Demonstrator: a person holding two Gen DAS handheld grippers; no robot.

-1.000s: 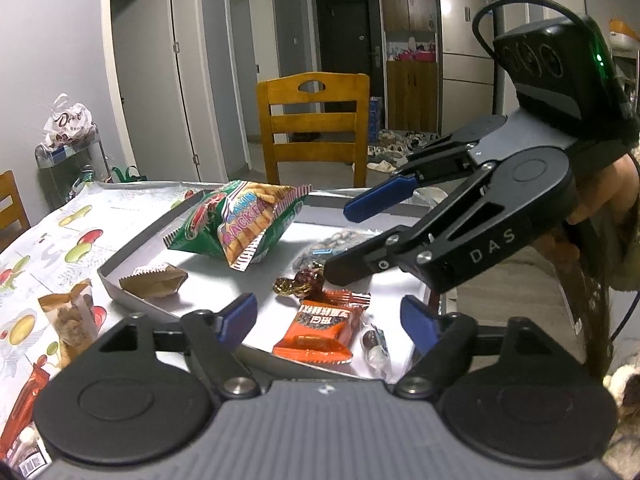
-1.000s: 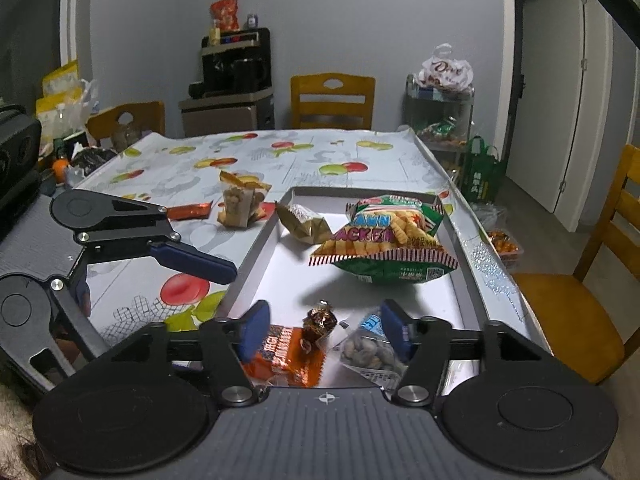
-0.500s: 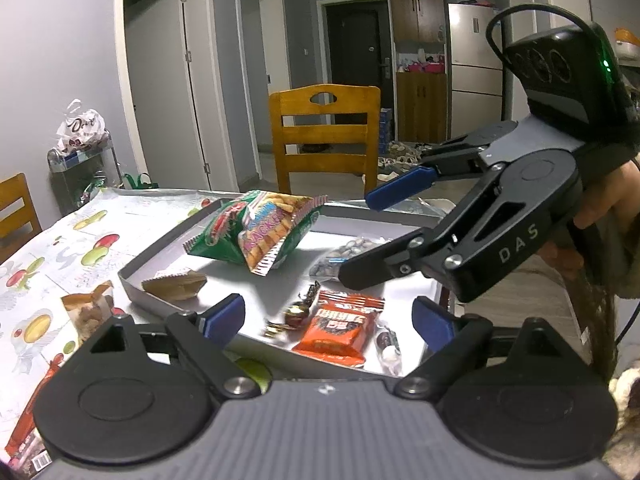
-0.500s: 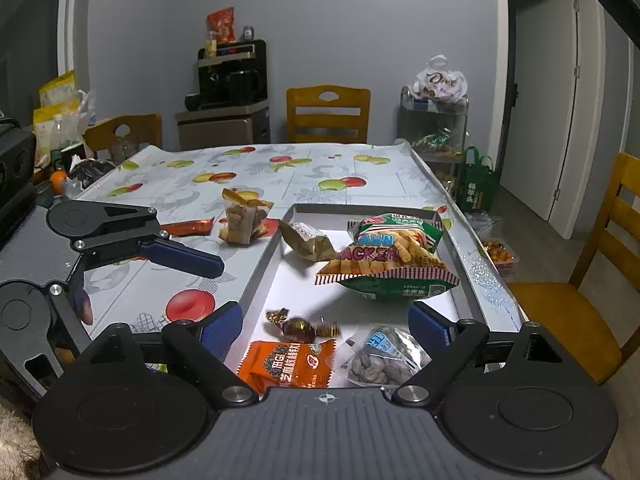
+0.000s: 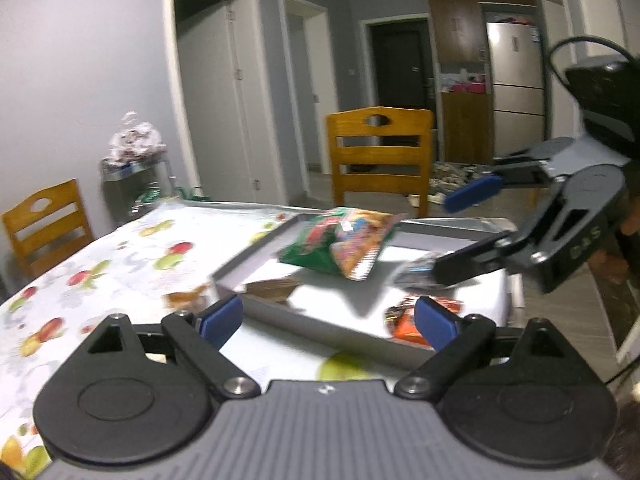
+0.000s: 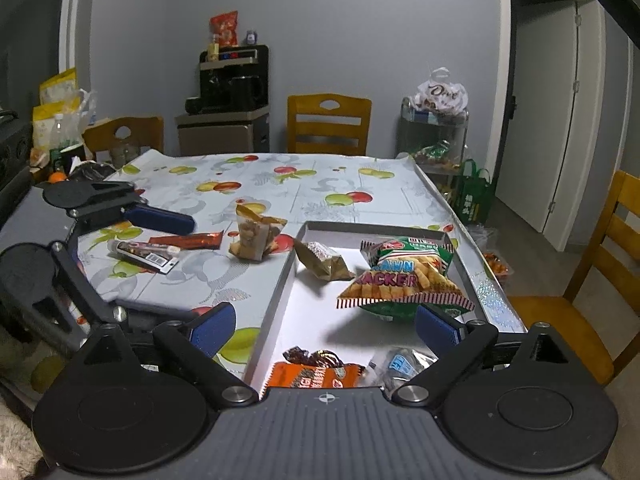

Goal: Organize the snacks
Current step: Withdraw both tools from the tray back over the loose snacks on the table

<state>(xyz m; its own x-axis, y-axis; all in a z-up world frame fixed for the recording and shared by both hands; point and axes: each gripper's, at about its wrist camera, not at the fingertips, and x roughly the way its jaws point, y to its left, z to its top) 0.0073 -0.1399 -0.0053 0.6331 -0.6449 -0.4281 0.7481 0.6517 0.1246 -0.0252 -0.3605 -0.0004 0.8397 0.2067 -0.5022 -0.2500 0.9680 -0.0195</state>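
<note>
The right gripper [image 6: 325,328] has its blue-padded fingers [image 6: 212,328] spread wide and opening further, nothing between them but air above the near end of a shallow grey rectangular tray [image 6: 276,300]. Just past them, low in the right wrist view, lie an orange foil snack packet [image 6: 316,376], a dark brown wrapped candy [image 6: 316,358] and a clear bag with blue print [image 6: 400,364], all on the tray's white floor. Farther up the tray, right of centre, a green and orange bag of prawn crackers [image 6: 404,276] rests puffed, and a small tan wrapped snack [image 6: 324,262] leans against the tray's left wall.

The left gripper [image 5: 328,316] is likewise apart and opening, empty, its fingers [image 5: 222,316] framing the tray's near corner in the blurred left wrist view; the cracker bag [image 5: 344,244] sits mid-frame there, and the right gripper's black body fills the right edge.

Outside the tray, on the surface covered with a fruit-printed white cloth [image 6: 280,184], stand a clear pouch of nuts [image 6: 254,234] just beside the tray's far left corner, and left of it a red stick packet [image 6: 188,240] and a dark barcode-labelled bar [image 6: 144,254], touching each other. Wooden chairs [image 6: 328,124] ring the surface; a wire trolley [image 6: 434,136] carrying a white bag stands at upper right.
</note>
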